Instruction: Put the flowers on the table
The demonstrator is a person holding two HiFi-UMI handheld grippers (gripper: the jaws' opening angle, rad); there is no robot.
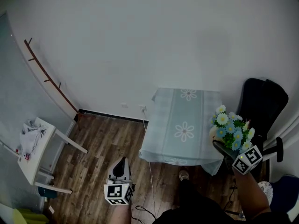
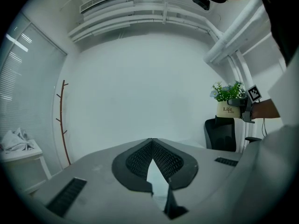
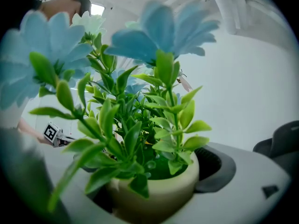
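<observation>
A cream pot of blue and white artificial flowers (image 1: 232, 129) is held up beside the right front corner of the table (image 1: 184, 107), which wears a pale green cloth printed with daisies. My right gripper (image 1: 225, 151) is shut on the pot; in the right gripper view the pot (image 3: 161, 197) fills the space between the jaws and its leaves hide most of the scene. My left gripper (image 1: 121, 169) hangs low over the wood floor, left of the table, shut and empty. From the left gripper (image 2: 152, 142) view the pot (image 2: 227, 109) shows far off at the right.
A black office chair (image 1: 262, 107) stands right of the table, close to the flowers. A small white side table (image 1: 41, 149) with crumpled cloth is at the left. A thin coat rack (image 1: 49, 80) leans by the wall. A cable (image 1: 150, 171) hangs off the table's front.
</observation>
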